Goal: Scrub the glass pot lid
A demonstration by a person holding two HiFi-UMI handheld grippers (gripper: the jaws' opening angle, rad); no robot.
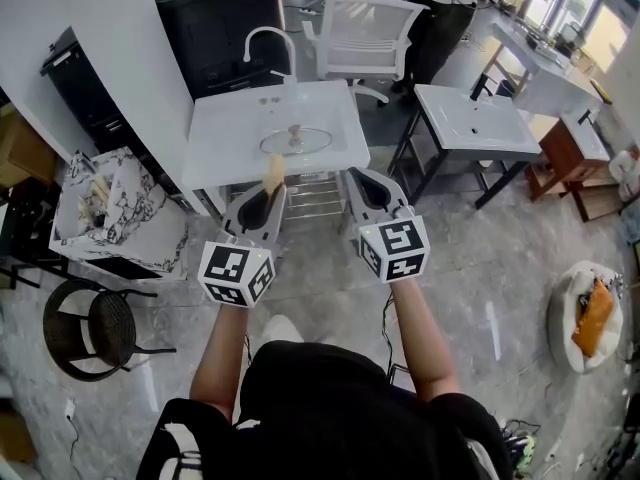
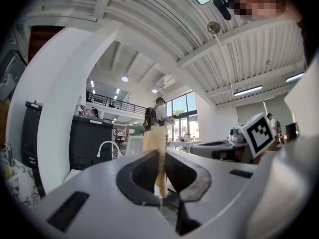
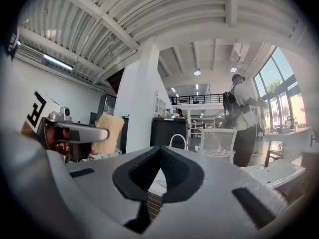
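Lid: the glass pot lid (image 1: 296, 142) lies flat with its knob up on the white bench (image 1: 225, 138). It sits in the middle of the top, toward the near edge.

Sponge: a yellow sponge (image 1: 273, 171) stands on edge in my left tool and sticks out past the jaw tips. In the head view its far end lines up with the lid's near rim. I cannot tell whether the two touch.

Left tool: my left tool (image 1: 268, 196) is clenched on the sponge, with both pads pressed against its sides. It points level toward the bench, just near of the lid.

Right tool: my right tool (image 1: 365, 180) is clenched with its jaws together and nothing between them. It is level too, just right of the left tool and short of the bench's near right corner.

Tap: a curved white tap (image 1: 268, 36) rises at the far edge of the bench, beyond the lid.

Behind the bench: a black cabinet (image 1: 220, 18) is at the far left and a white chair (image 1: 366, 28) at the far right.

Right side: a second white bench (image 1: 478, 120) on dark legs stands apart from the first.

Near left: a round black stool (image 1: 100, 328) stands on the floor.
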